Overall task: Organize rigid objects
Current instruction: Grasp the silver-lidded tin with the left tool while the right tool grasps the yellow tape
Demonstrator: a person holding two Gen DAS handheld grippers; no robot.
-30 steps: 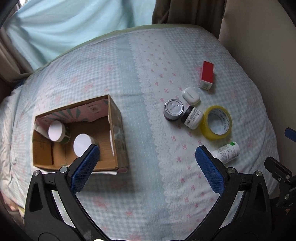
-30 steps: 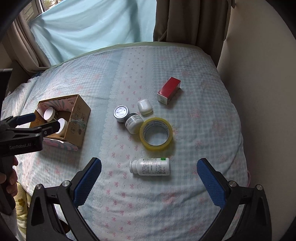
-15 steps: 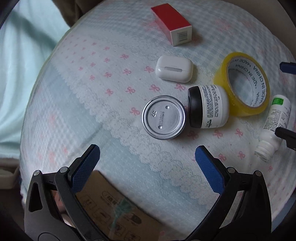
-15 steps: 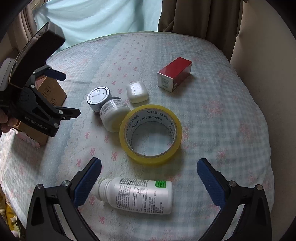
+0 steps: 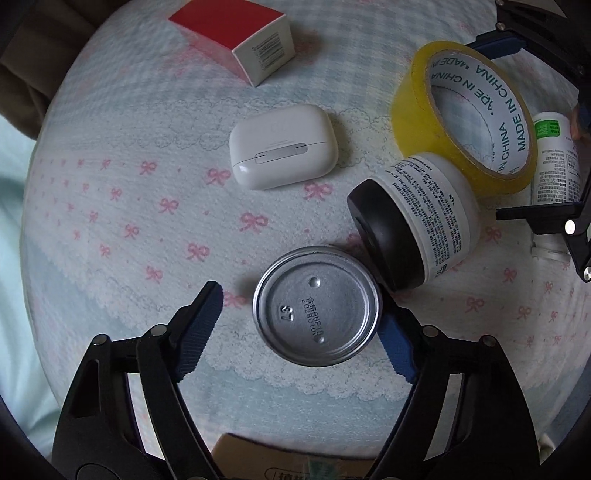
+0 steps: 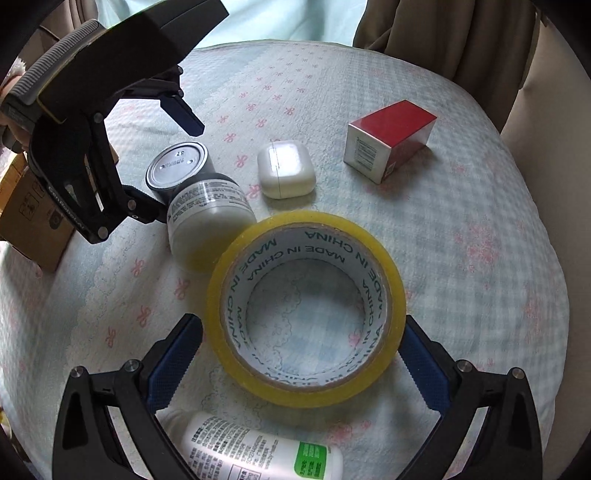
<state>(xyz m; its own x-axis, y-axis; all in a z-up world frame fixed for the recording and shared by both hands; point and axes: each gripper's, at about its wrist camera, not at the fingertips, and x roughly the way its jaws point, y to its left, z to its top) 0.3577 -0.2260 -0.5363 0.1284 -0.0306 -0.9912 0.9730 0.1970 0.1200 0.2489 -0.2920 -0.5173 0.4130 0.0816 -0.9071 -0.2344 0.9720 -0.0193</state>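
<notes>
A small metal can (image 5: 316,305) stands on the bedspread between the fingers of my open left gripper (image 5: 299,321); it also shows in the right wrist view (image 6: 177,166). A white jar with a black lid (image 5: 413,229) lies on its side against the can. My open right gripper (image 6: 295,354) straddles a yellow tape roll (image 6: 306,306), its fingers on either side. A white bottle with a green label (image 6: 255,454) lies under the right gripper.
A white earbud case (image 5: 282,151) and a red and white box (image 5: 236,37) lie farther back on the patterned bedspread. A cardboard box (image 6: 33,210) sits at the left. Curtains (image 6: 443,33) hang behind the bed.
Both grippers have moved down and forward. The left one has closed in around the metal can. The right one has passed over the bottle and now straddles the tape roll.
</notes>
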